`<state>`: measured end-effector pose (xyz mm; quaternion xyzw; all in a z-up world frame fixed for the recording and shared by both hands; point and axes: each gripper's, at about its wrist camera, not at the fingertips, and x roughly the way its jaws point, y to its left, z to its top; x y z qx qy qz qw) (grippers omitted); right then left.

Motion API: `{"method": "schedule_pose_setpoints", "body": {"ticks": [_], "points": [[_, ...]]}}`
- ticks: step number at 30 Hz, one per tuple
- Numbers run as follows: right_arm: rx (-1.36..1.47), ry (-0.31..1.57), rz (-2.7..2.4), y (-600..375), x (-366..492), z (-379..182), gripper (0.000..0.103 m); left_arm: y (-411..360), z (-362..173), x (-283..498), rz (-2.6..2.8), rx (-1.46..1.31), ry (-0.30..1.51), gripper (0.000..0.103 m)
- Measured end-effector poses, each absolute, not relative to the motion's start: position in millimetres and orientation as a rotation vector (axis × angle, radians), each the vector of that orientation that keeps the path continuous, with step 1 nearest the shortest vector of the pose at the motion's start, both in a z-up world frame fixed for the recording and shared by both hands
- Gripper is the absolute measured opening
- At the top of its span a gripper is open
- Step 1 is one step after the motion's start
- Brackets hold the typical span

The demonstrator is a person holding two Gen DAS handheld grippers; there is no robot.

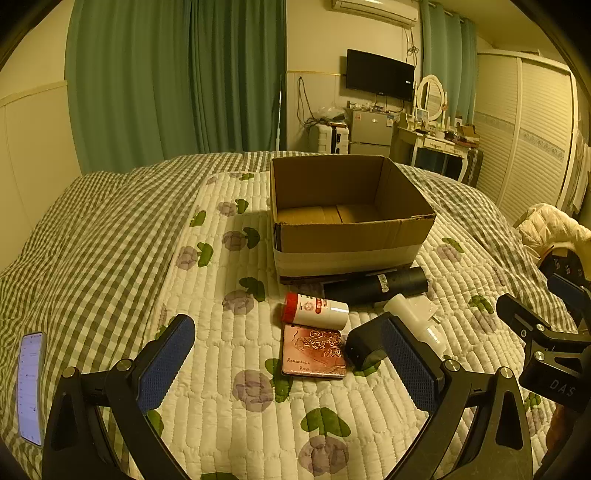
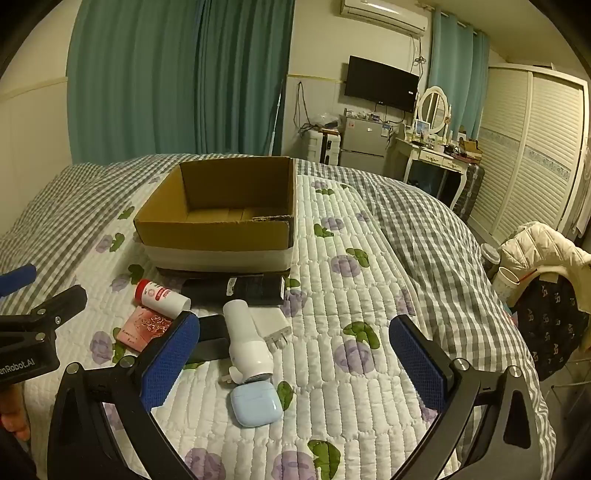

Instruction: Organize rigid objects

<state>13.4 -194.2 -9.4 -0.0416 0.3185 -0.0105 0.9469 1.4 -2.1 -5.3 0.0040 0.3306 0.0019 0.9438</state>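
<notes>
Bed with checked cover (image 1: 92, 229) and white quilt with purple flower print (image 2: 351, 295) on top. Green curtains (image 1: 166, 81) behind bed. Air conditioner (image 2: 384, 14) high on wall, black TV (image 2: 380, 83) below it. Small fridge (image 2: 362, 142) beside white dressing table (image 2: 432, 155) with oval mirror (image 2: 436, 107). White slatted wardrobe (image 2: 535, 147) at right. Cream puffer jacket (image 2: 539, 251) near bed edge. Phone (image 1: 31, 384), screen lit, on checked cover.

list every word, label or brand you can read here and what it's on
"Romantic Rose", partly blurred: the pink tin on the quilt.
"DAS": the right gripper, seen from the left wrist view.
"enRobot.AI", cut off at the frame edge: the left gripper, seen from the right wrist view.
Too small to read: red-capped bottle label, black tube sticker, phone screen.
</notes>
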Motion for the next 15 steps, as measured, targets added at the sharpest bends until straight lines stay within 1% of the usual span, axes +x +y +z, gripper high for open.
{"method": "schedule_pose_setpoints", "body": {"ticks": [15], "points": [[-0.077,0.645,-0.015,-194.6,11.5,-9.7,0.103,-3.2,-5.3,-0.1,-0.003,0.012,0.679,0.102]]}}
